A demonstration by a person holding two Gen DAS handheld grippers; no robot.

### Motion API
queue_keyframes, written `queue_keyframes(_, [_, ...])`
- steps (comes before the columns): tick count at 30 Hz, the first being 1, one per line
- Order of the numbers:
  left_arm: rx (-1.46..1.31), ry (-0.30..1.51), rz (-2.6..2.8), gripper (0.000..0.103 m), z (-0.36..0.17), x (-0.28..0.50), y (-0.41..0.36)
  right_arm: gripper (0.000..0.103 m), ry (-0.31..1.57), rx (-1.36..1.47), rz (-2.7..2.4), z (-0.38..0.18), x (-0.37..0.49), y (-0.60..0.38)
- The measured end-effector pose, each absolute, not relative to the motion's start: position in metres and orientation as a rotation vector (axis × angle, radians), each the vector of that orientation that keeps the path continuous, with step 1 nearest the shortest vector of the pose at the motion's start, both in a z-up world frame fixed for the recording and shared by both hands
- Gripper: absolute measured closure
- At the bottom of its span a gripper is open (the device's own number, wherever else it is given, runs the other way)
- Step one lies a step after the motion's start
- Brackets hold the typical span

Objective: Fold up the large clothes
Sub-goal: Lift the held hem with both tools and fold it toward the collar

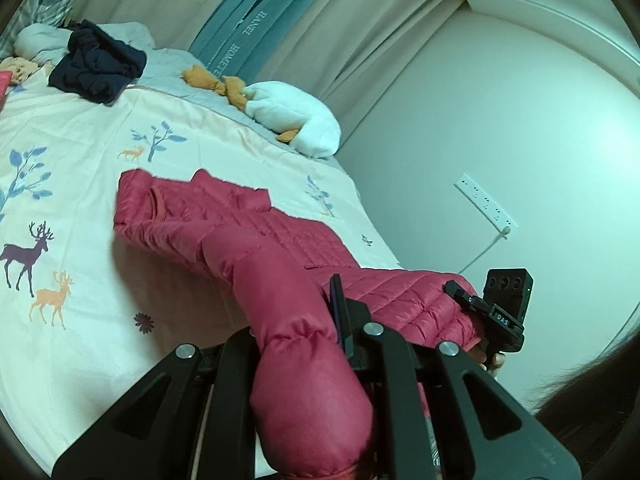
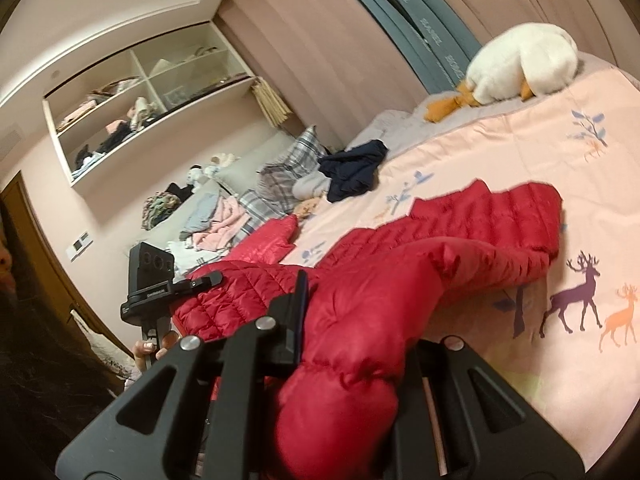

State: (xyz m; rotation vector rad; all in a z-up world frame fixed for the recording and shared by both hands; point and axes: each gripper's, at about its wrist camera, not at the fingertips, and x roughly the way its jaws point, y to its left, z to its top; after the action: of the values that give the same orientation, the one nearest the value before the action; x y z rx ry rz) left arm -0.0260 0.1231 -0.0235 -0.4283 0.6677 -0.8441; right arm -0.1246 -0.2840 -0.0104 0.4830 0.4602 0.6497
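Surface: a bed covered by a pale cream sheet printed with deer and blue branches (image 1: 92, 184), with a grey blanket strip along its far edge.
Task item: a red quilted down jacket (image 1: 256, 224) lies stretched across the near part of the sheet, its near end raised off the bed with a puffy sleeve in each gripper.
Left gripper (image 1: 340, 320): clamped on the padded sleeve of the jacket, which bulges out between its black jaws.
Right gripper (image 2: 304, 304): likewise closed on jacket fabric; in the left wrist view it shows at the right, gripping the jacket's quilted edge.
Other items on bed: a crumpled dark navy garment (image 1: 96, 64) far left; a white plush goose with orange feet (image 1: 296, 120) at the far edge; plaid pillows (image 2: 280, 176) at the head.
Room: beige pleated curtains (image 1: 352, 24) with a grey-blue lettered band behind the bed; a white recessed wall shelf with piled clothes (image 2: 132, 108); a white power strip (image 1: 486, 202) on the plain wall.
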Motion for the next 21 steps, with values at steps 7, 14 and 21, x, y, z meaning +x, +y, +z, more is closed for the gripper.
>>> queue_keyframes(7, [-0.457,0.623,-0.900,0.089,-0.006,-0.034,0.134,0.088,0.388,0.513,0.714,0.008,-0.137,-0.292])
queue_keyframes(14, [-0.441,0.593,-0.895,0.089,0.004,-0.034,0.135,0.087,0.356,0.519,0.722,0.015,-0.139,-0.293])
queue_keyframes(21, [-0.463,0.620,-0.884,0.089,-0.005,-0.028,0.134,0.086,0.376,0.557,0.697,0.006,-0.135,-0.295])
